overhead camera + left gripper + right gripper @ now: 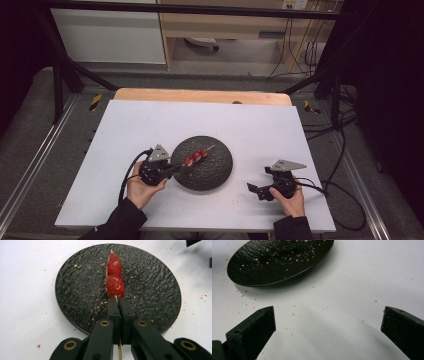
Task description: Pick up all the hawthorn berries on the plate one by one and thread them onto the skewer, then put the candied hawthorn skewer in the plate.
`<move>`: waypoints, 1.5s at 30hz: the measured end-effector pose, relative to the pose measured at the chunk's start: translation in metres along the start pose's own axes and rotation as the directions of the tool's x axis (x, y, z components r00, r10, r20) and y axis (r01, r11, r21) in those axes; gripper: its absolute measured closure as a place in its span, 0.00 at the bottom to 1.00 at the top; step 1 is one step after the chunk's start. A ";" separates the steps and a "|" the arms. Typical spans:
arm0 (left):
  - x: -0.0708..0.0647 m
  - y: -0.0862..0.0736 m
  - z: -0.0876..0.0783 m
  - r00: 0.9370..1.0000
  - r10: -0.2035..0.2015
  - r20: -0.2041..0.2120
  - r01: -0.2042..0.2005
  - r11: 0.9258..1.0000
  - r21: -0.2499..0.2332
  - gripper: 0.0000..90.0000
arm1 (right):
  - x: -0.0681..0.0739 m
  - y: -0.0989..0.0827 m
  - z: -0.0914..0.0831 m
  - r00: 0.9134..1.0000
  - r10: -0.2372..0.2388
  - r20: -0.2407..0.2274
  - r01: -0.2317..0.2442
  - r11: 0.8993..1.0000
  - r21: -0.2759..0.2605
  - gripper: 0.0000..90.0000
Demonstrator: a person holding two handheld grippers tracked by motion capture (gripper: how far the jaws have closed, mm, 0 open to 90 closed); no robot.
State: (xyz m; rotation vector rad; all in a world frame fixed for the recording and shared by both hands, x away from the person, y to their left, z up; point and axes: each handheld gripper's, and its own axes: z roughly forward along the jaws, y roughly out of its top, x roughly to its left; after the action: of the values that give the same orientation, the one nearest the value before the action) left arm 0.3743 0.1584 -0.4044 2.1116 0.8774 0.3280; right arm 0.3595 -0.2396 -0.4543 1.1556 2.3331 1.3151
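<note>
Holding one wooden skewer [119, 351] by its bare end, the left gripper [119, 305] is clamped tight, likely keeping its three red fruit pieces [114, 277] steady over the one black plate [75, 297]. One right gripper [260, 190], jaws wide and empty, rests apart on the white table [150, 125].

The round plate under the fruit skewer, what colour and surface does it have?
Black plate, with a rough, slate-like ripple texture; clearest in the left gripper view.
</note>
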 end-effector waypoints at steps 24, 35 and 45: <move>-0.009 -0.016 0.032 0.999 0.003 -0.033 -0.002 0.999 0.052 0.98 | -0.002 -0.005 -0.006 1.000 0.015 -0.004 -0.015 1.000 -0.019 0.01; -0.009 -0.017 0.029 0.999 0.041 -0.006 -0.041 0.997 0.066 0.85 | -0.004 -0.006 -0.009 1.000 0.020 -0.001 -0.020 0.999 -0.026 0.01; -0.002 -0.010 0.004 0.993 0.113 0.017 -0.114 0.992 0.060 0.48 | -0.006 -0.007 -0.009 1.000 0.029 0.001 -0.029 0.999 -0.027 0.01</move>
State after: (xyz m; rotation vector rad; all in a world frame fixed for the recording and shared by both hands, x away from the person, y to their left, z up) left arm 0.3695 0.1593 -0.4146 2.2224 0.7698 0.3486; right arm 0.3549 -0.2513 -0.4554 1.1866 2.2992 1.3510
